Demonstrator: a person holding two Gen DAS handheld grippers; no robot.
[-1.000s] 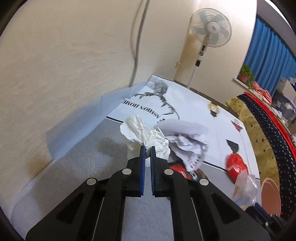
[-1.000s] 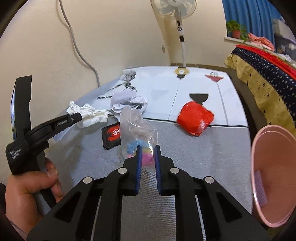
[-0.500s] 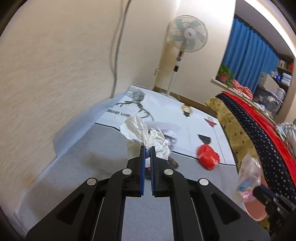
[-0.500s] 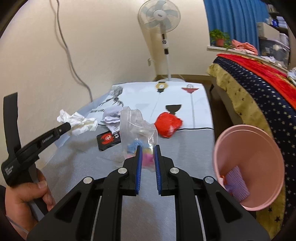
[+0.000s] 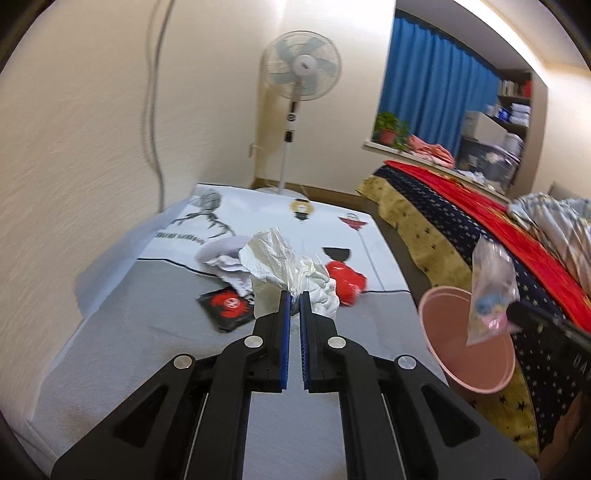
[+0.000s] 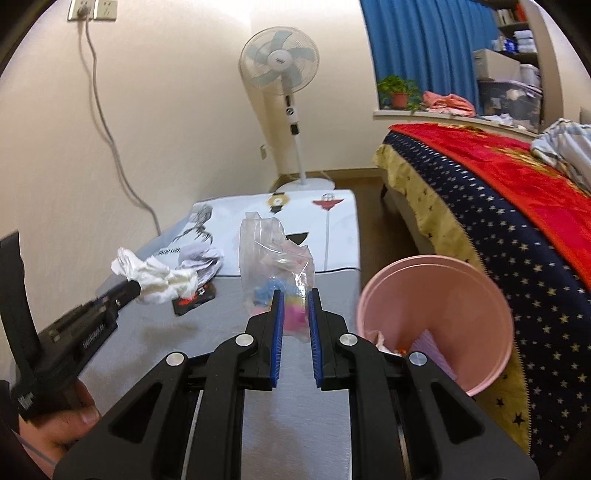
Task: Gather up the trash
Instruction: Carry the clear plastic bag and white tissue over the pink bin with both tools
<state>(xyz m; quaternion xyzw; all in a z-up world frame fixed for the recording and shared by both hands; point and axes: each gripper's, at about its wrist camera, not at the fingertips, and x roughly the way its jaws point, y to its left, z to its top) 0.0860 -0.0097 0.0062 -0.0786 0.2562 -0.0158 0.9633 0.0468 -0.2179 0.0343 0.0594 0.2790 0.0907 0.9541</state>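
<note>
Evidently tissue wad [image 5: 291, 266] pinched in left gripper [image 5: 294, 295], above table [image 5: 147, 332].

Ahead of me a white standing fan [image 5: 301, 75] stands against the cream wall, a grey cable [image 6: 107, 136] hanging from a wall socket [image 6: 92, 9]. To the right I see blue curtains [image 5: 436, 92] behind a potted plant [image 6: 399, 92] on the sill. A bed [image 6: 517, 206] fills that side — red blanket over a navy, star-printed cover. Shelves [image 5: 513, 99] hold boxes.
</note>
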